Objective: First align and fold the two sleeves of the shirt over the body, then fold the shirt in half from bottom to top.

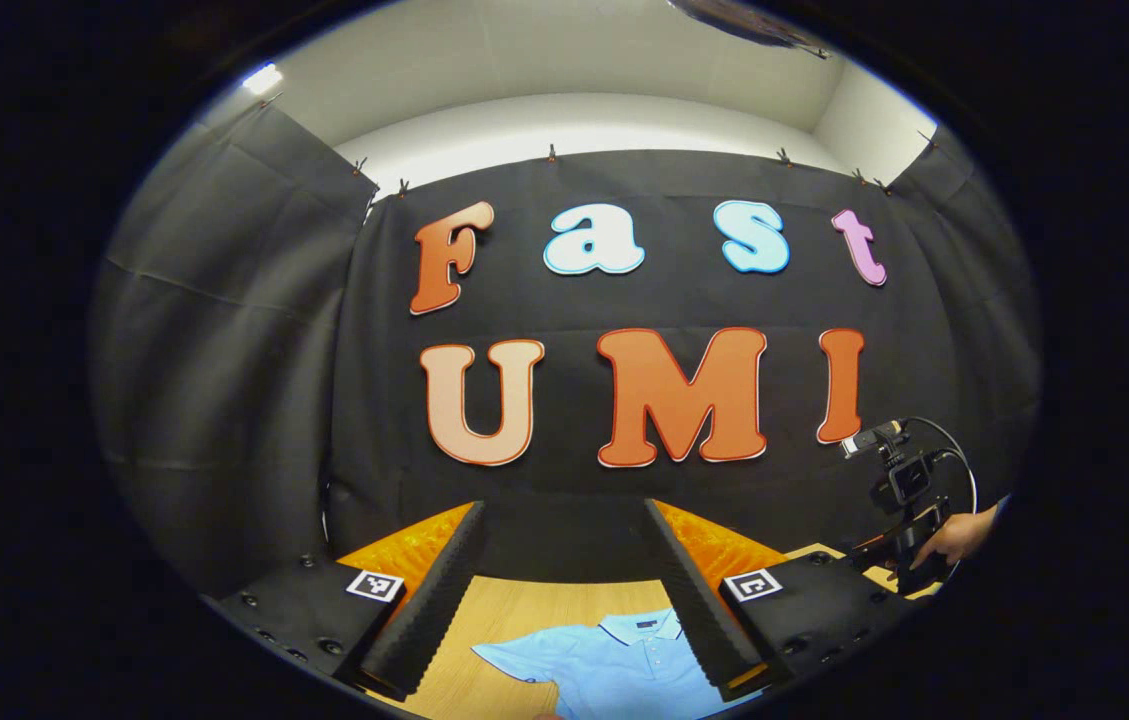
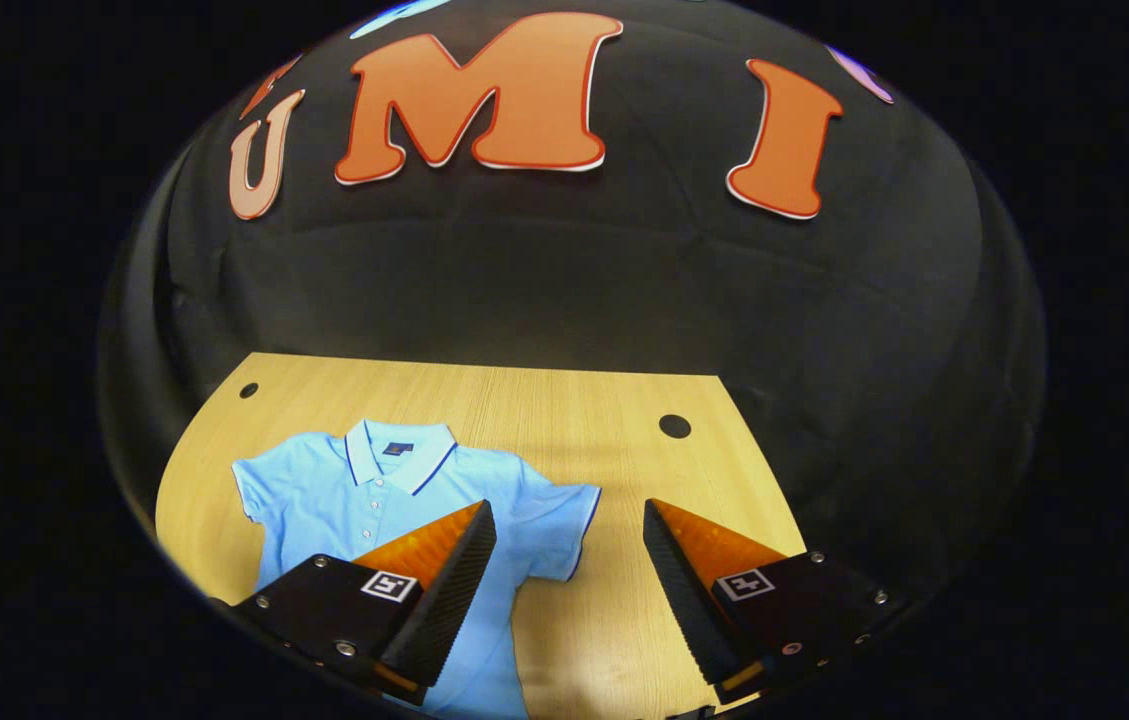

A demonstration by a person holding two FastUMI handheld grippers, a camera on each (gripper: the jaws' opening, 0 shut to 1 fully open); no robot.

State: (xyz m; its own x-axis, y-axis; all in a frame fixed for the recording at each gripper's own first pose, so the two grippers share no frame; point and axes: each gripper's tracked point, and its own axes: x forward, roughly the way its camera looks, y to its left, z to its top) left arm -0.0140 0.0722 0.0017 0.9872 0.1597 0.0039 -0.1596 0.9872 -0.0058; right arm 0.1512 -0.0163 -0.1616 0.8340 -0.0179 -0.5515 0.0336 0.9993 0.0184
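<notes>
Two views to go through, starting with the left gripper view. My left gripper point(image 1: 564, 520) has its jaws spread wide with nothing between them, and it sits above the wooden counter point(image 1: 484, 620) with the camera aimed mostly at the booth's black cloth wall. Down between the two fingers, low in the view, I see the light blue polo shirt point(image 1: 614, 665) lying flat on the counter: its collar and button placket sit close to the right finger, one short sleeve spreads toward the left finger, and neither finger touches the cloth. Off to the right, well apart from my jaws, I can see the right gripper point(image 1: 909, 500) held up by a hand point(image 1: 959, 535) at the counter's edge.

In the right gripper view, the right gripper point(image 2: 569, 520) also has its jaws wide apart and empty. The polo shirt point(image 2: 394, 500) lies face up to the left on the counter point(image 2: 544, 400), collar toward the wall, both short sleeves spread out. My left finger overlaps the shirt's body in the picture; the nearer sleeve's hem ends in the gap between the jaws, and the right finger is over bare wood. Two small dark holes mark the counter's far corners.
</notes>
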